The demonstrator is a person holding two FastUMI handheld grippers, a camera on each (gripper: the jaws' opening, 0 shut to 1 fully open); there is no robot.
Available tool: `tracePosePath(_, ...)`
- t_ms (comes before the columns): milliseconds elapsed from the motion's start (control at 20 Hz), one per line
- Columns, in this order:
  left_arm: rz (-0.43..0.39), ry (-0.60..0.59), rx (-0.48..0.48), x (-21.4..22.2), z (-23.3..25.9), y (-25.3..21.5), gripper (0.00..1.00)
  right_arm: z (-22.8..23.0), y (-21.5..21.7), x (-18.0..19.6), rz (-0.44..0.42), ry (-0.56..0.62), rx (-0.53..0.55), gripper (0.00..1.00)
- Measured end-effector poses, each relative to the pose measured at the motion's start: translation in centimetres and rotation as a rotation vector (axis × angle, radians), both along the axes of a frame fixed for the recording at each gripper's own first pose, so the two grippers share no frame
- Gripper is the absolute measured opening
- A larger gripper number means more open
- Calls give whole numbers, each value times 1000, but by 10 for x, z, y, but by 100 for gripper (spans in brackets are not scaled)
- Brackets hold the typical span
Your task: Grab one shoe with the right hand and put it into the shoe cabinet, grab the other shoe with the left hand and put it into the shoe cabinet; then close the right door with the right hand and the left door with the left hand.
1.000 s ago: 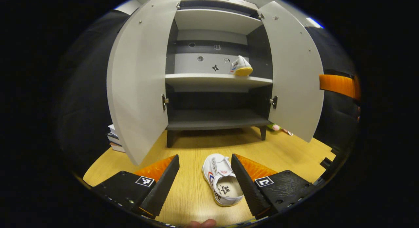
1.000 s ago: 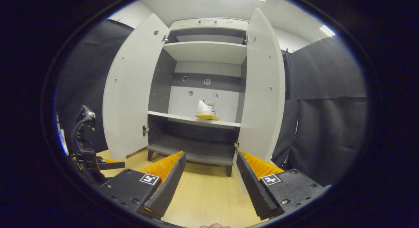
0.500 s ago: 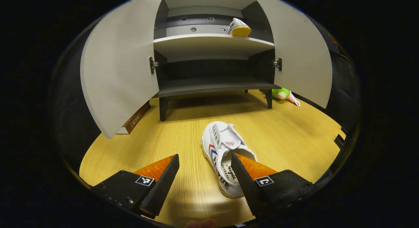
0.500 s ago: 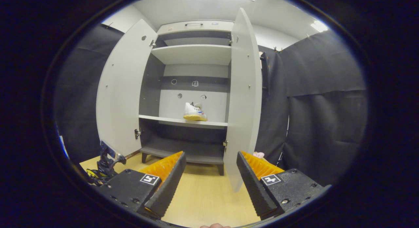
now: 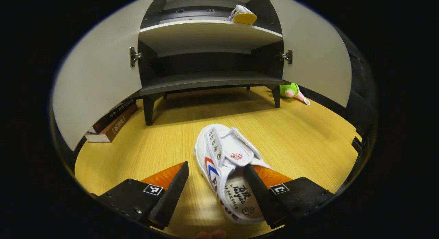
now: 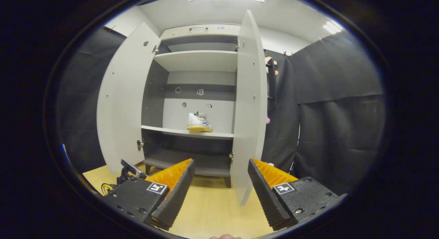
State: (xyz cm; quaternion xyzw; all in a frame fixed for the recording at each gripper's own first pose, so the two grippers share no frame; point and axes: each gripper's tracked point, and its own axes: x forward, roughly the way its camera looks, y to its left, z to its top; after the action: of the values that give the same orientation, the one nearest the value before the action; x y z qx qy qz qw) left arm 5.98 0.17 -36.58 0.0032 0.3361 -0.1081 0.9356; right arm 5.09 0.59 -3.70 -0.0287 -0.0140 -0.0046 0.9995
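Note:
A white shoe [image 5: 228, 167] lies on the wooden floor in the left gripper view, toe toward the shoe cabinet [image 5: 209, 81]. My left gripper [image 5: 216, 192] is open low over its heel, the right finger at the shoe's opening and the left finger clear of it. The other white shoe [image 5: 242, 15] [image 6: 199, 123] rests on the cabinet's middle shelf. Both doors stand open. My right gripper [image 6: 219, 194] is open and holds nothing, facing the edge of the right door [image 6: 249, 108].
Stacked books [image 5: 111, 120] lie on the floor behind the left door [image 5: 99, 78]. A green and pink plush toy [image 5: 291, 91] lies by the cabinet's right leg. Black cloth walls [image 6: 336, 112] close the booth at right. The other gripper's rig [image 6: 127, 168] shows low left.
My left gripper has come down and forward onto the floor shoe, which now lies between its fingers. The right gripper has drifted right, so the right door appears edge-on.

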Motion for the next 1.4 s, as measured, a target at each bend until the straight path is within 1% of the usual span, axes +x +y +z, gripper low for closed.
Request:
tracePosePath(200, -6, 16, -62, 2, -3, -1, 97, -4, -2, 5, -9, 10, 8, 98)
tracePosePath(250, 20, 15, -44, 6, -6, 6, 94, -6, -2, 7, -9, 15, 8, 98)
tracePosePath(300, 60, 9, 0, 11, -11, 21, 89, -6, -1, 8, -5, 17, 8, 98)
tracePosePath(350, 77, 13, -25, 12, -11, 23, 64, -7, 1, 9, -1, 19, 8, 98)
tracePosePath(400, 90, 14, -30, 14, -12, 23, 55, -8, 2, 10, 2, 21, 4, 98)
tracePosePath(450, 94, 9, -12, 17, -12, 23, 52, -8, 3, 12, 3, 20, 0, 98)
tracePosePath(500, 110, -13, 59, 27, -16, 28, 32, -9, 4, 13, 4, 25, -6, 98)
tracePosePath(550, 107, -29, 85, 23, -9, 28, 10, -10, 4, 14, 4, 28, -8, 98)
tracePosePath(600, 106, -52, 95, 27, -5, 28, 8, -10, 5, 15, 6, 28, -8, 98)
tracePosePath(650, 104, -45, 86, 26, -3, 27, 1, -8, 5, 16, 8, 26, -6, 98)
tracePosePath(750, 104, -60, 50, 25, 15, 22, 0, -6, 4, 17, 8, 17, -9, 98)
tracePosePath(850, 124, -93, 7, 26, 46, 25, 0, -3, 5, 19, 11, 10, -15, 98)
tracePosePath(1050, 183, -181, -8, 37, 125, 43, 0, 6, 16, 25, 48, -16, -10, 98)
tracePosePath(1200, 197, -268, -16, 57, 185, 52, 0, 10, 34, 31, 103, -24, -1, 98)
tracePosePath(1250, 211, -298, -17, 60, 205, 54, 0, 10, 39, 33, 120, -25, -1, 97)
tracePosePath(1400, 259, -369, -29, 89, 255, 55, 0, 13, 53, 34, 161, -33, -6, 98)
